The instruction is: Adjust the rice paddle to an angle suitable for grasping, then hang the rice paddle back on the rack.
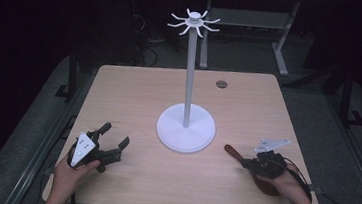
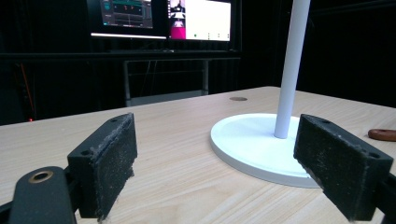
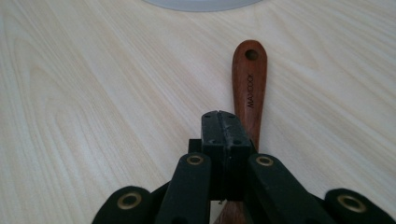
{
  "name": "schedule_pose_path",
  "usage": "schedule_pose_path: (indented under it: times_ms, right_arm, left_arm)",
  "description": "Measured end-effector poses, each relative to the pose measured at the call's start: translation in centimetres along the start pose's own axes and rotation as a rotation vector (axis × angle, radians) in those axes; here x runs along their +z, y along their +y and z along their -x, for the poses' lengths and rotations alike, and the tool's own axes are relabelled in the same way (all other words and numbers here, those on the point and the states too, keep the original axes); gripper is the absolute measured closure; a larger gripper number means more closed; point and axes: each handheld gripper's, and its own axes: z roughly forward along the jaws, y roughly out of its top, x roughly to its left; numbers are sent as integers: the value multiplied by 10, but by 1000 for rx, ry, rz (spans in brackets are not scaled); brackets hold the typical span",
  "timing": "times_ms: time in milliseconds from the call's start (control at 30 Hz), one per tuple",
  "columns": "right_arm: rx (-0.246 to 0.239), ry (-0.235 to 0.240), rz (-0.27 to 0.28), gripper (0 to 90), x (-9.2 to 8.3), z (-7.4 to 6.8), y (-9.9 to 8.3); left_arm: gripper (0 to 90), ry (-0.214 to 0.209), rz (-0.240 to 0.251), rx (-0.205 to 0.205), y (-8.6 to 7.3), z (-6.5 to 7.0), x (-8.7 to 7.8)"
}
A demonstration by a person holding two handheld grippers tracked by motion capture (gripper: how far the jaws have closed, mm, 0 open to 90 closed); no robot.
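Right gripper (image 3: 226, 128) jaws pressed together above wooden spoon (image 3: 250, 84) handle, beside white stand (image 1: 185, 127); left gripper (image 1: 115, 142) jaws apart. Risk: closed jaws missing handle, nudging spoon away.

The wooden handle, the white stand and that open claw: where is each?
wooden handle (image 3: 250, 79): right gripper view, its upper shaft below the hole.
white stand (image 1: 185, 127): high view, its round base.
left gripper (image 1: 112, 143): high view, midway between the fingertips.

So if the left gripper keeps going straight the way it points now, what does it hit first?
Probably the white stand's base. The left gripper is open and aimed across the table at the base's near rim, with the pole behind it; depth is hard to judge.
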Motion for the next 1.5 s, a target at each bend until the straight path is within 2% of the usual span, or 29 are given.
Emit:
schedule_pose_path:
  times_ms: [100,133,167,200,233,267,333,467,500,667,700,833,967,1067,1100,1500]
  right_arm:
    - [27,-8,-5,800,-6,-1,4]
    - [27,-8,-5,800,-6,-1,4]
    - [40,-17,-13,753,-9,0,7]
    - [40,-17,-13,753,-9,0,7]
    - [55,-23,-23,696,-11,-1,10]
    - [50,-30,-26,684,-11,0,11]
    - [76,-39,-41,661,-12,0,14]
    - [79,-60,-62,644,-13,0,20]
    - [68,-72,-85,631,-14,1,26]
    - [62,-90,-134,629,-14,3,37]
    - [48,-93,-165,629,-14,4,43]
    - [49,-81,-243,631,-9,6,52]
    - [52,-79,-333,631,0,8,56]
    - [63,-84,-365,632,4,9,56]
    - [65,-85,-399,637,8,9,55]
    - [78,-109,-504,690,24,9,48]
  left_arm:
    - [129,0,1,-1,0,0,0]
    - [129,0,0,-1,0,0,0]
    - [129,0,0,-3,0,0,0]
    - [129,0,0,-3,0,0,0]
    - [129,0,-1,-3,0,0,0]
    - [129,0,-1,-3,0,0,0]
    - [129,0,0,-3,0,0,0]
    - [129,-1,-1,-2,0,0,0]
    - [129,0,0,-3,0,0,0]
    - [129,-1,3,-7,0,0,0]
    - [129,-1,4,-7,0,0,0]
    - [129,0,4,-7,0,0,0]
    - [129,0,5,-8,0,0,0]
    - [129,0,4,-7,0,0,0]
    - [129,0,2,-8,0,0,0]
    - [129,-1,2,-8,0,0,0]
